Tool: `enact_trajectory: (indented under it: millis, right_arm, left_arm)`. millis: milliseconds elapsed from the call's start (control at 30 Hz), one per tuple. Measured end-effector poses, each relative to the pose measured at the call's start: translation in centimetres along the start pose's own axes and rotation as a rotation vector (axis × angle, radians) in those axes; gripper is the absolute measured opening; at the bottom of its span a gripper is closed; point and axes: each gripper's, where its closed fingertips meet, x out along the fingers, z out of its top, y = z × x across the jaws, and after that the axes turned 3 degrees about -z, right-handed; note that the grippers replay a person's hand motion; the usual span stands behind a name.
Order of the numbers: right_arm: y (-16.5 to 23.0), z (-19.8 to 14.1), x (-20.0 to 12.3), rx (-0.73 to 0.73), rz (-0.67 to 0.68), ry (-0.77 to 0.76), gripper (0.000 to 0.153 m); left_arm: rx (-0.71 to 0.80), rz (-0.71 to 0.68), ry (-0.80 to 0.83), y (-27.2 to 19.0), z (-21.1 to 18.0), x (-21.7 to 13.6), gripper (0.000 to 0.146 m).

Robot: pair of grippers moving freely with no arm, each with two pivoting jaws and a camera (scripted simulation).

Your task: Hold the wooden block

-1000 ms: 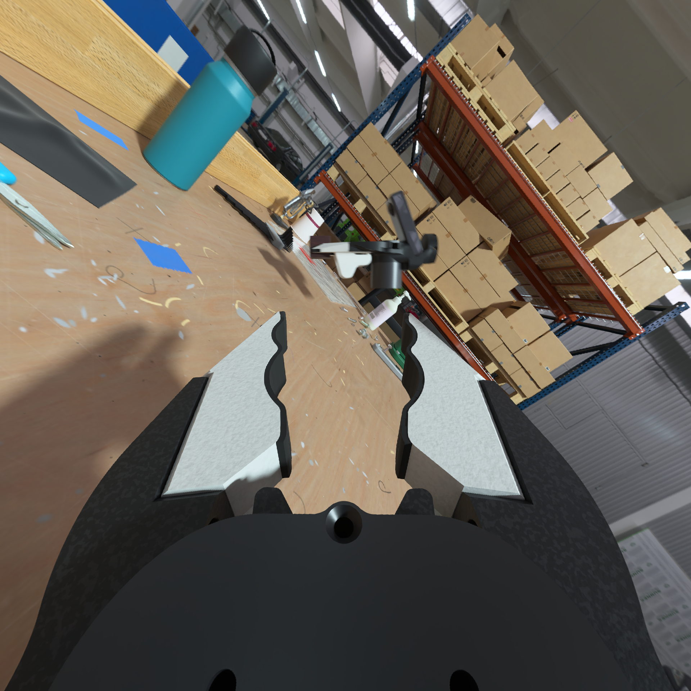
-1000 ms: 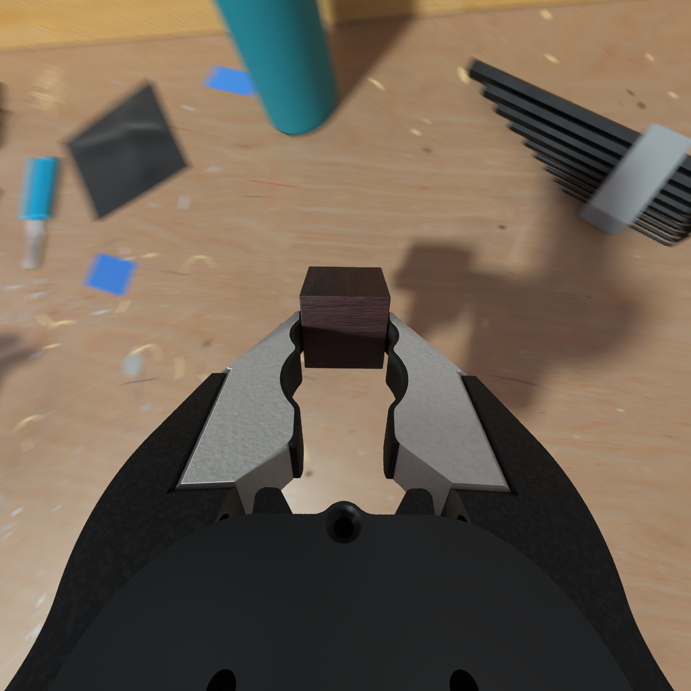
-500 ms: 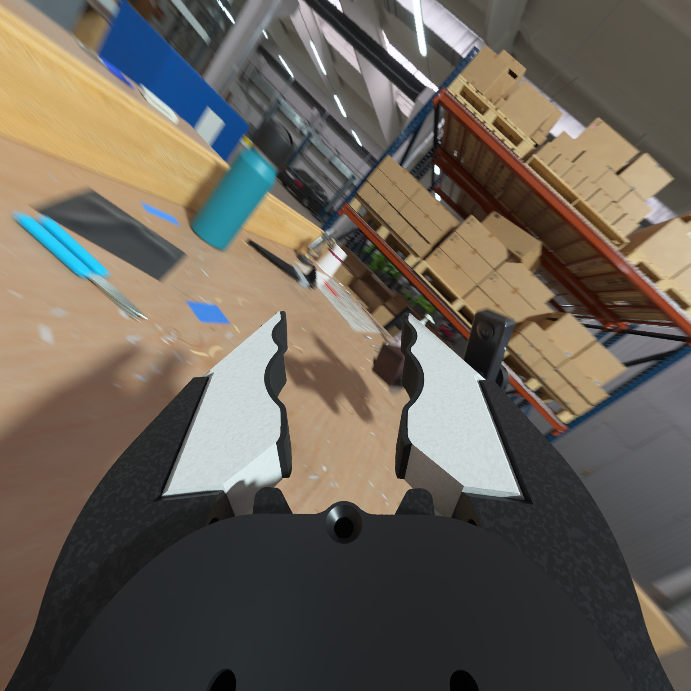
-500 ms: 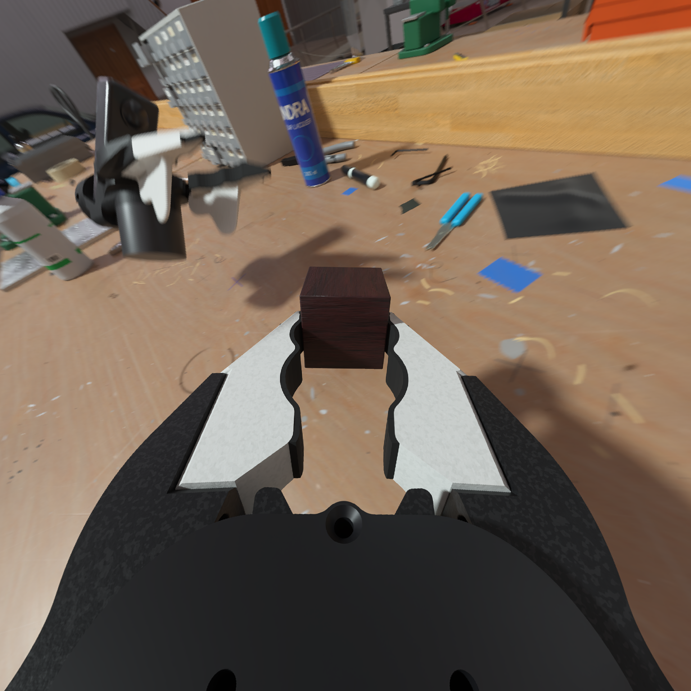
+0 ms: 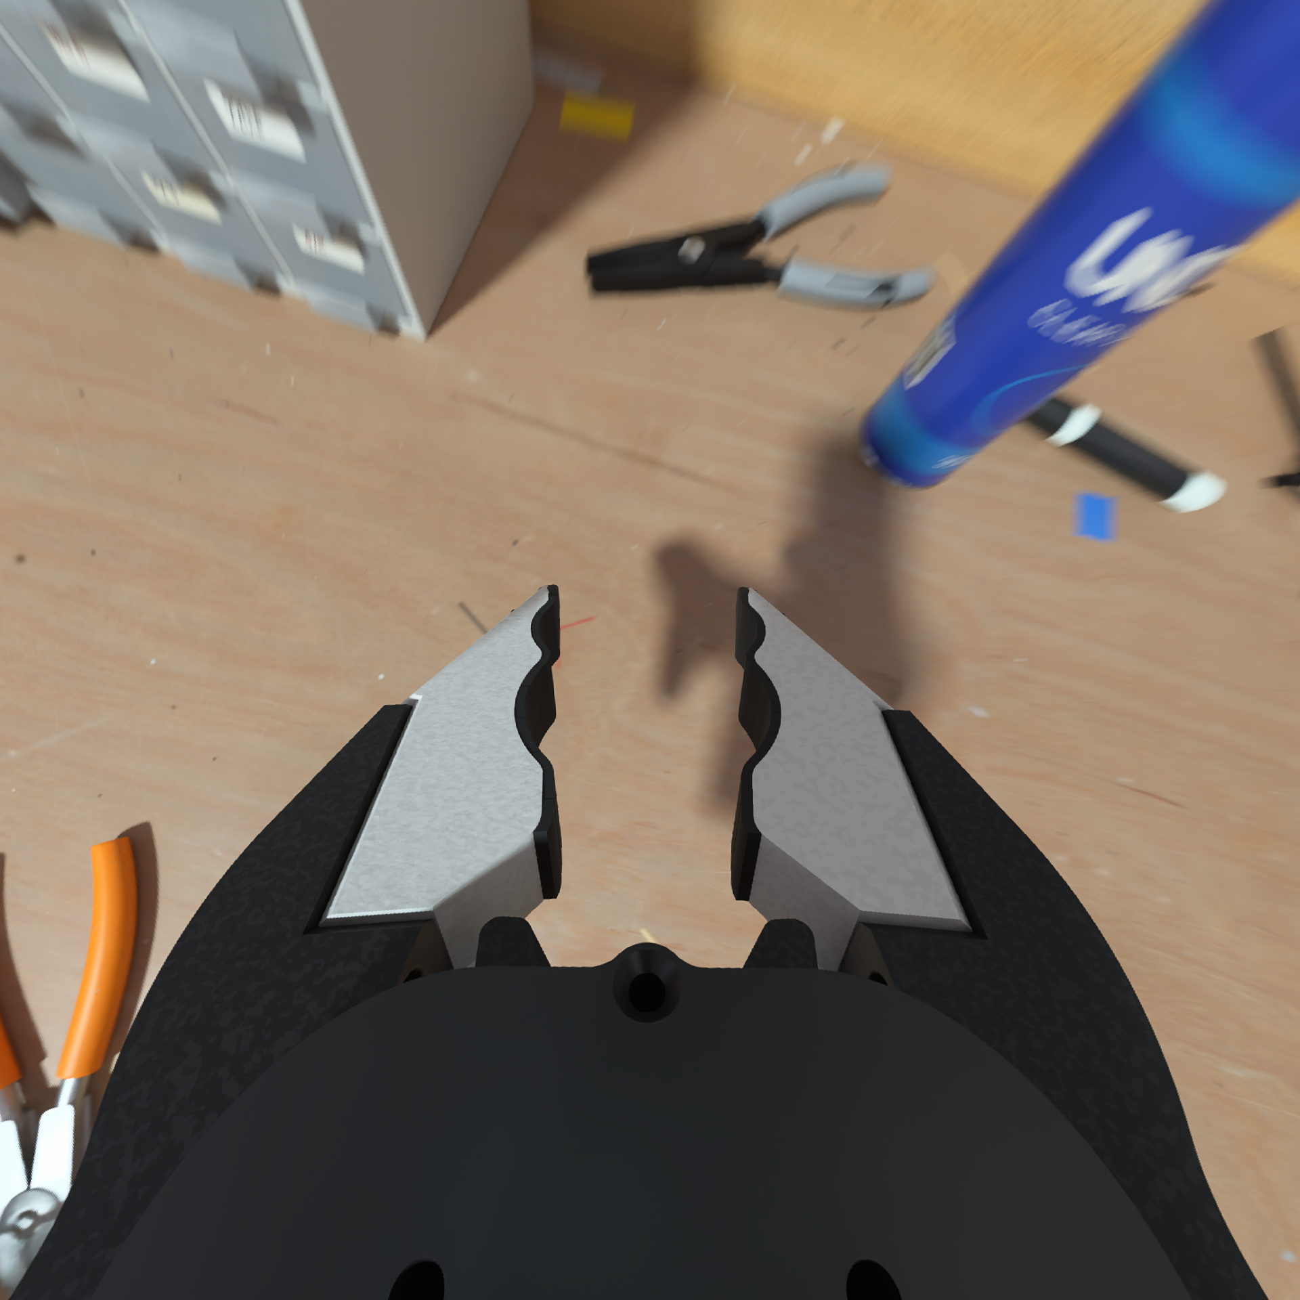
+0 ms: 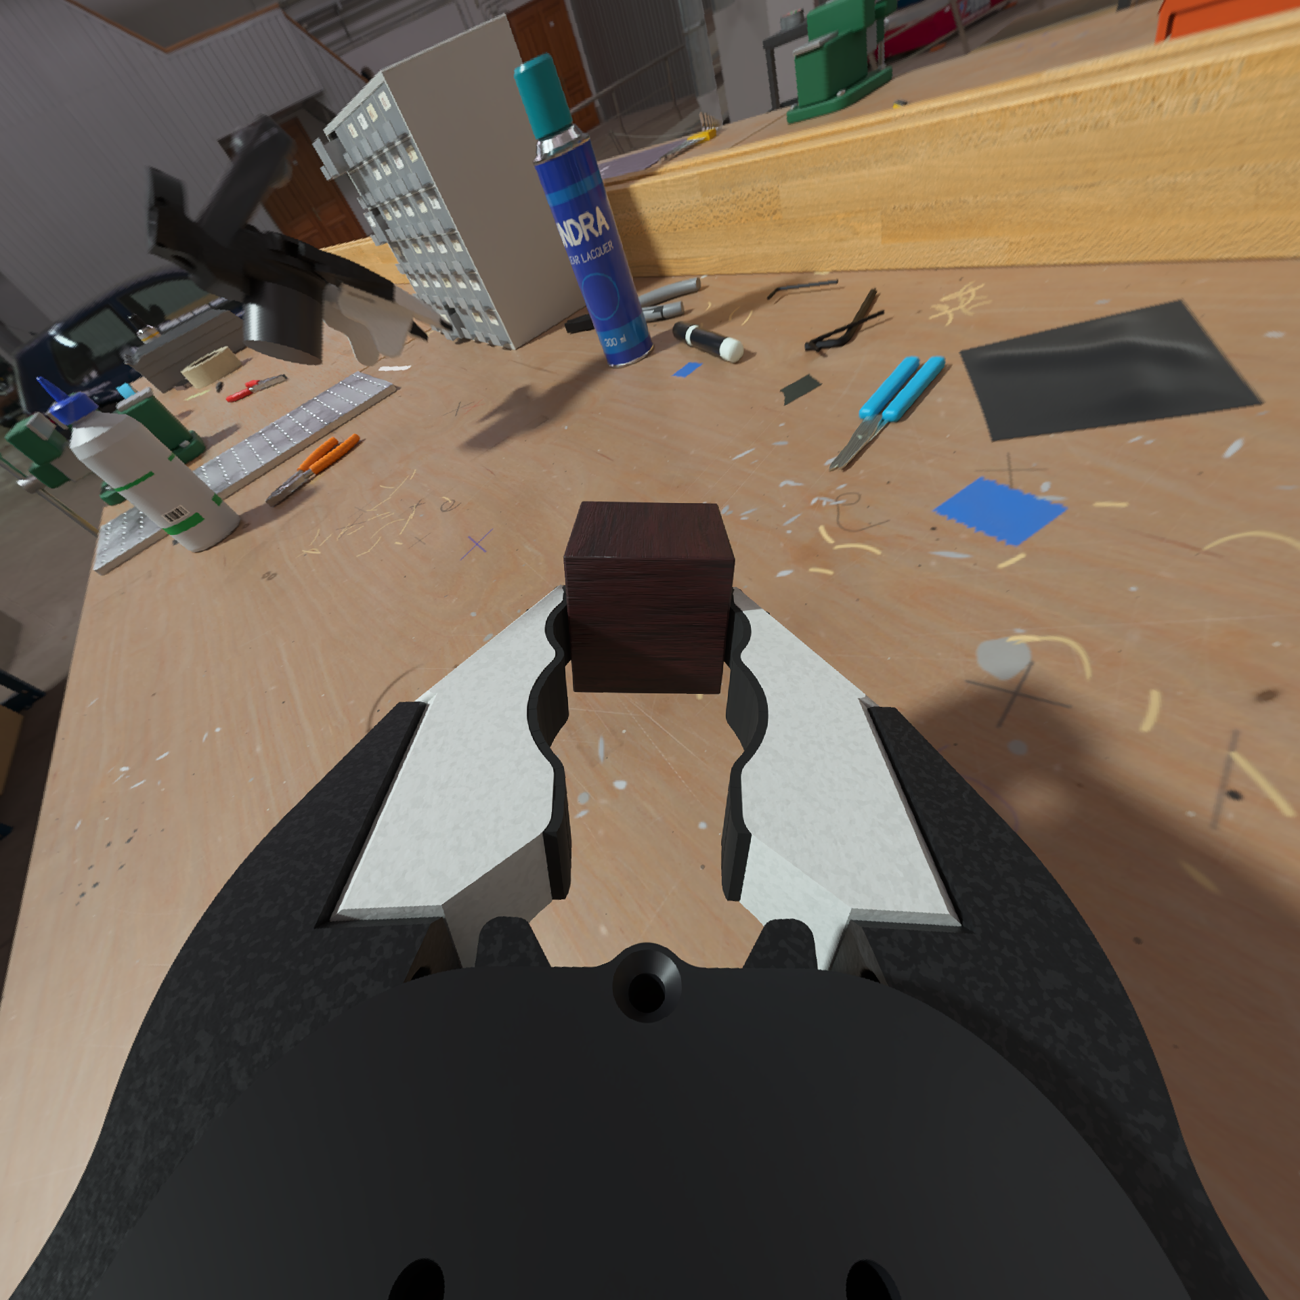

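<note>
The wooden block [image 6: 647, 563] is a dark brown cube. My right gripper [image 6: 647, 601] is shut on it: both fingertips press its sides and it is held above the workbench [image 6: 281, 703]. My left gripper [image 5: 647, 598] is open and empty and points down at the bare bench top [image 5: 281, 492]. It also shows in the right wrist view [image 6: 380, 316], hovering far left above the bench, well apart from the block. The block does not show in the left wrist view.
A grey drawer cabinet [image 5: 211, 141], black pliers with grey handles [image 5: 760, 253], a blue spray can [image 5: 1055, 316] and a black marker [image 5: 1125, 457] lie ahead of the left gripper. Orange-handled pliers [image 5: 91, 985] are at its left. A white glue bottle [image 6: 148, 478], blue scissors [image 6: 886, 408] and a black sheet [image 6: 1104, 373] lie beyond the block.
My left gripper has swung from facing the shelves to pointing down at the bench near the cabinet and spray can. My right gripper keeps the block and has turned only slightly.
</note>
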Motion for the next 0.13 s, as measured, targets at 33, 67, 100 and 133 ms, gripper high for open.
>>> enact_trajectory:
  millis: [33,67,100,133]
  right_arm:
    - [0.0,0.3,-0.2,-0.013,-0.007,-0.006,0.042]
    - [-0.1,0.5,-0.3,-0.026,-0.019,-0.013,0.042]
    - [-0.2,0.7,-0.5,-0.038,-0.033,-0.020,0.042]
    - [-0.3,0.7,-0.7,-0.047,-0.045,-0.025,0.042]
  left_arm:
    - [-0.002,0.028,0.063,0.9,-0.7,1.3,0.050]
    - [0.013,0.061,0.133,1.6,-1.5,2.3,0.050]
    - [0.038,0.103,0.200,2.3,-2.4,3.1,0.053]
    - [0.066,0.154,0.249,2.9,-3.0,3.7,0.059]
